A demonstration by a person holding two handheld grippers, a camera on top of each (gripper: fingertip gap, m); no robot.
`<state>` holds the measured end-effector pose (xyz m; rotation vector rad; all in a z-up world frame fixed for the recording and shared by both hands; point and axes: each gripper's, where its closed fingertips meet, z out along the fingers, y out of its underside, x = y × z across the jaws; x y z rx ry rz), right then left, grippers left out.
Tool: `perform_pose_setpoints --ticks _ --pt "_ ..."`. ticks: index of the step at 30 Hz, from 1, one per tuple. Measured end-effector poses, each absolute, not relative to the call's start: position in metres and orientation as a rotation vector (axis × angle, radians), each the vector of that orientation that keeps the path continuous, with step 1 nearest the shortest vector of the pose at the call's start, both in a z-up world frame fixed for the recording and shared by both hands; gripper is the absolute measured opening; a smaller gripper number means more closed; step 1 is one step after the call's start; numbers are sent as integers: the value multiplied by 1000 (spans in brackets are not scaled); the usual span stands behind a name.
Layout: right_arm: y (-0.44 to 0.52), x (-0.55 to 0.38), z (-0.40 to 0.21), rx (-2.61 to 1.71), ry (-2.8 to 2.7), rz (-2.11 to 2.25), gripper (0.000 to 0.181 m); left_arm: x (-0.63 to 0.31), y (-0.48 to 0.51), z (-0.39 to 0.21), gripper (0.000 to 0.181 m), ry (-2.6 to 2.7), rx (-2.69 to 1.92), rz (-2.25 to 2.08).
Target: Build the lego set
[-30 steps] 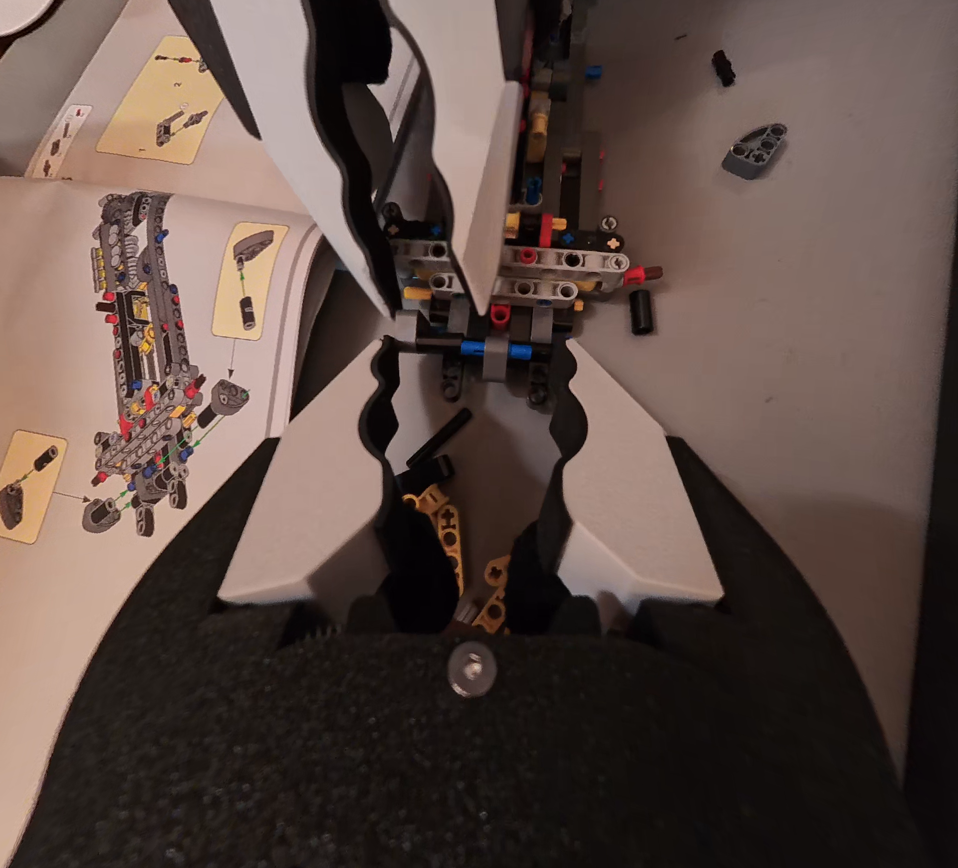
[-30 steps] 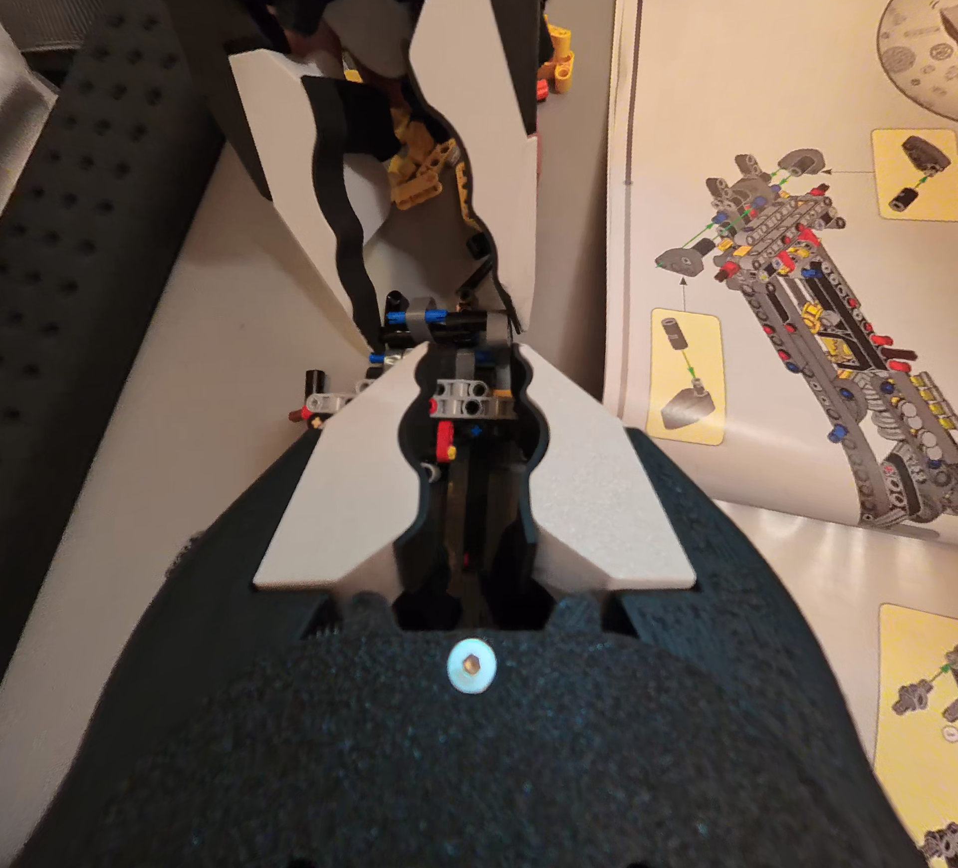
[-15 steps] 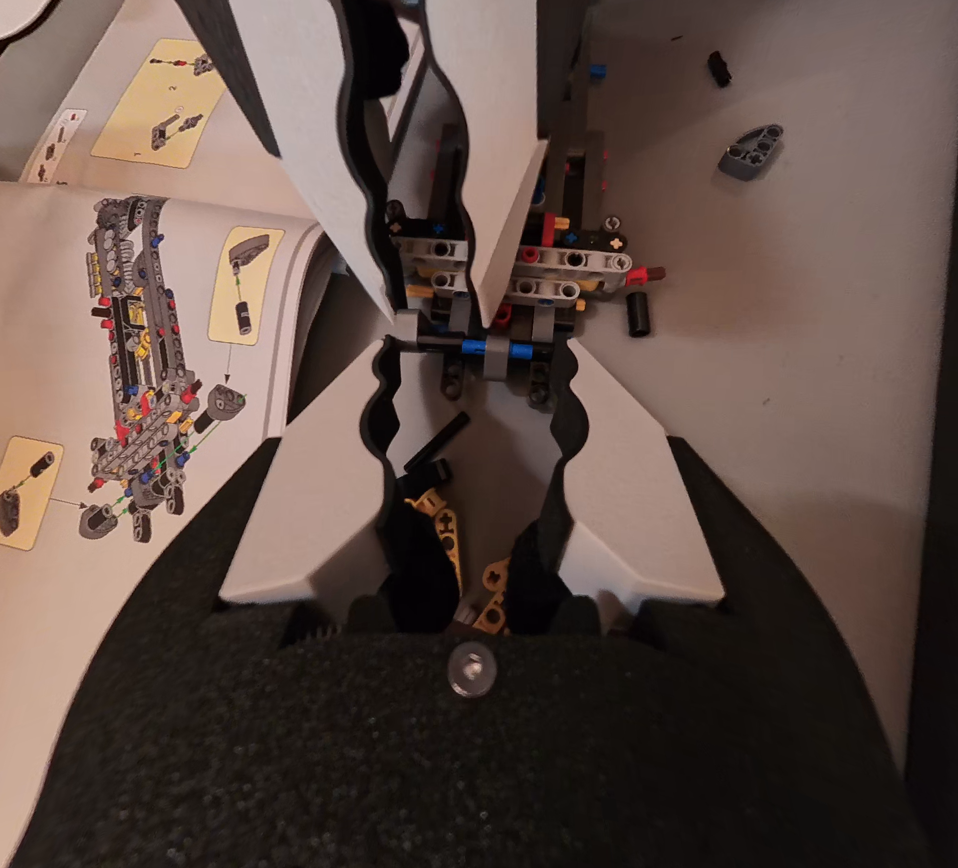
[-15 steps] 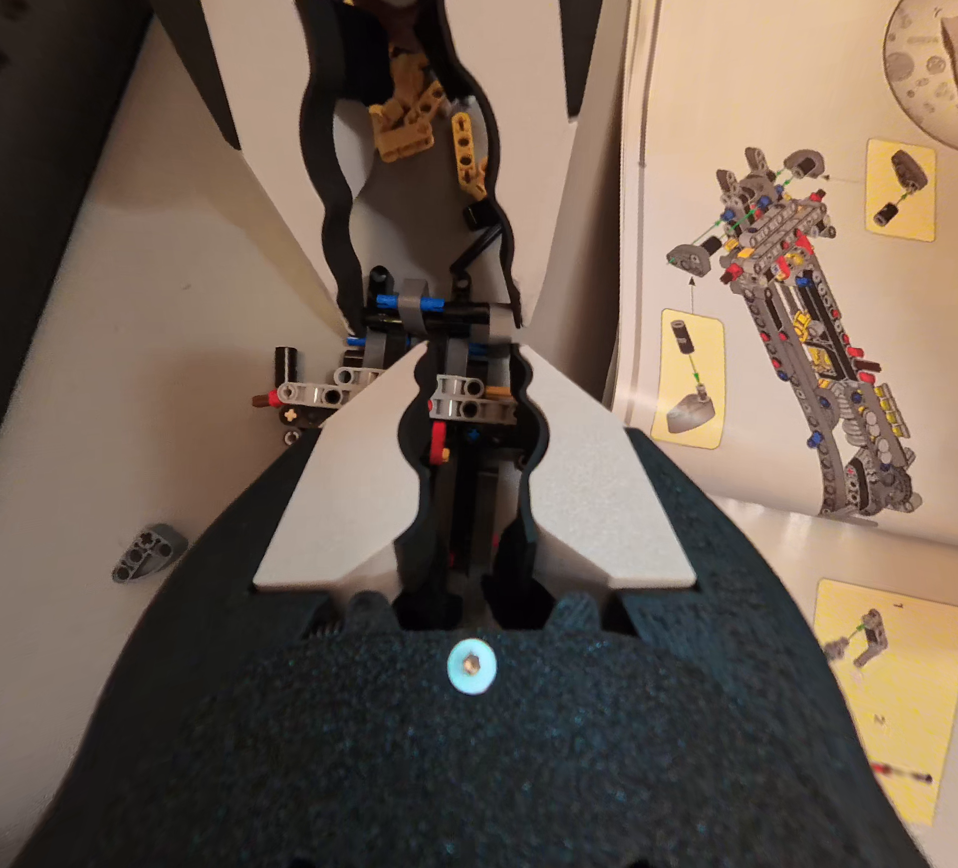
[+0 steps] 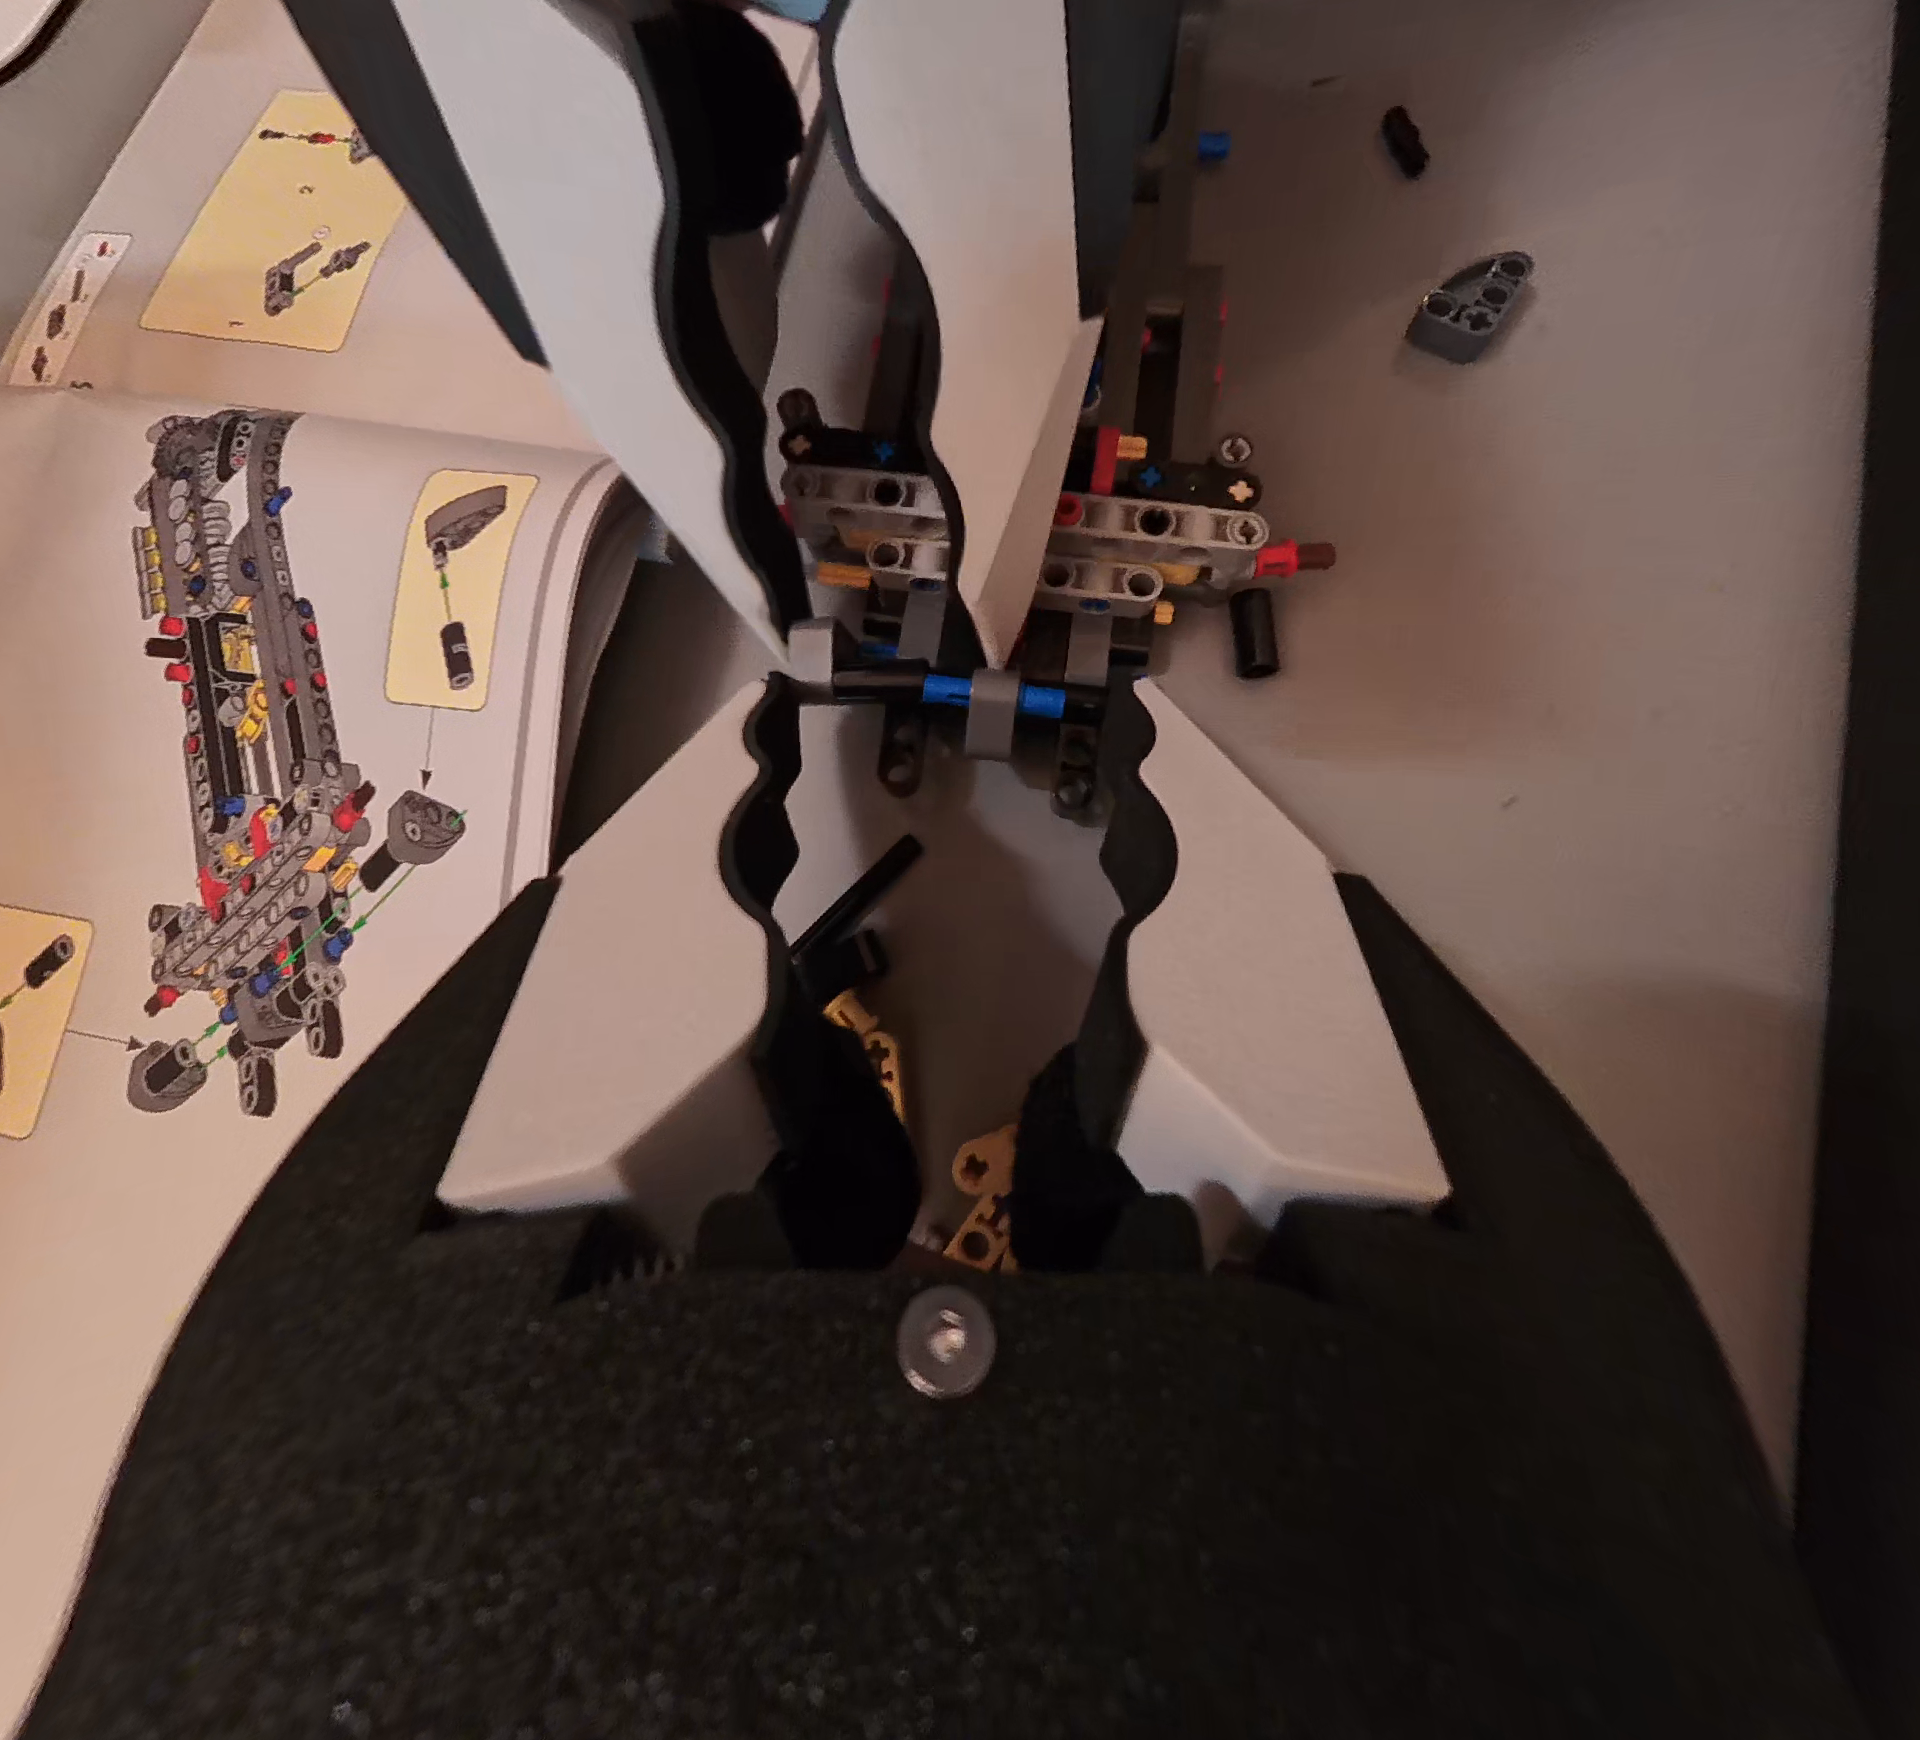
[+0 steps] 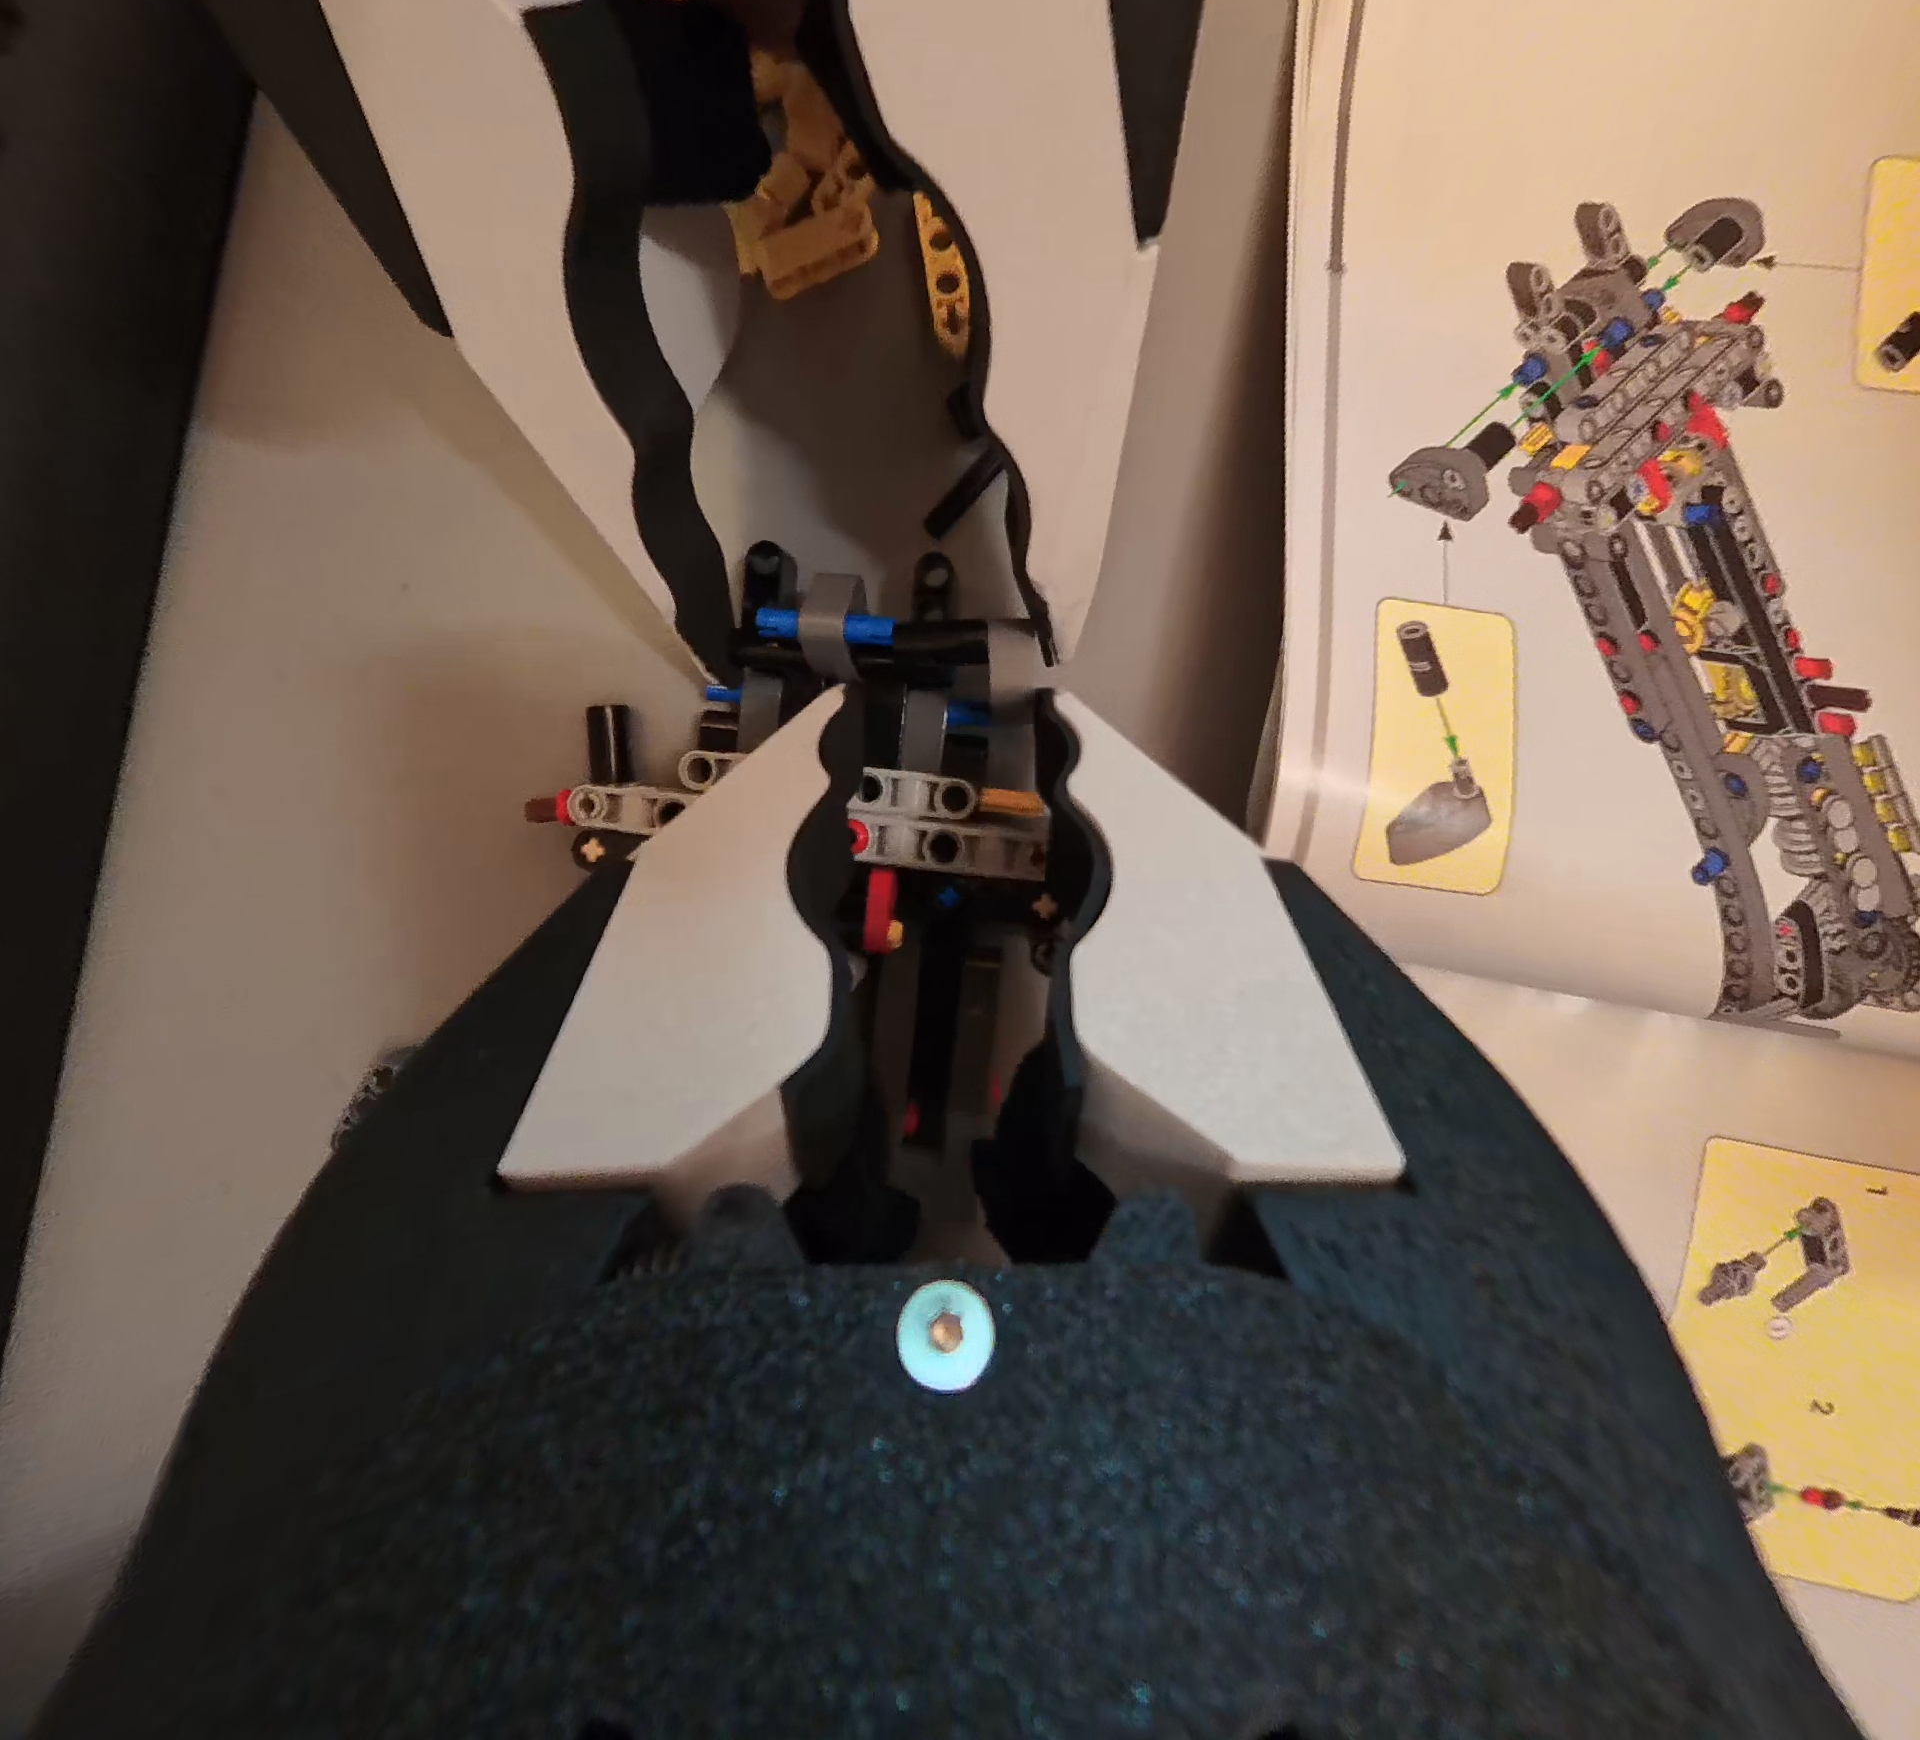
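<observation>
Lego model (image 5: pixel 997 568) on table (image 5: pixel 1507 859) btwn grippers; manual (image 5: pixel 260 703) left, loose connector (image 5: pixel 1470 308) right.

Opposed close wrist views, probably sharing model (image 5: pixel 1023 547).

Black grippers (image 5: pixel 951 703), white wavy-edged jaws (silver ctr screw).

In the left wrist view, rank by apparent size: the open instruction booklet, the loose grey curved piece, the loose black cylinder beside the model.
1. Instruction booklet, by far the largest.
2. Grey curved piece.
3. Black cylinder, only slightly smaller in view; it lies nearer the camera, so their true order is unsure.
</observation>
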<state>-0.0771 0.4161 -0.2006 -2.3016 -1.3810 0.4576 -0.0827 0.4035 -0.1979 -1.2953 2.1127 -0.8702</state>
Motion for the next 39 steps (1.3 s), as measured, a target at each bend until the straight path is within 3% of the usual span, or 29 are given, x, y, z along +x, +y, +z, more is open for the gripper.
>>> perform_pose_setpoints --ticks 39 --pt "410 -73 -203 -2451 -1349 388 30 -80 399 -199 56 2148 -1264 -887"
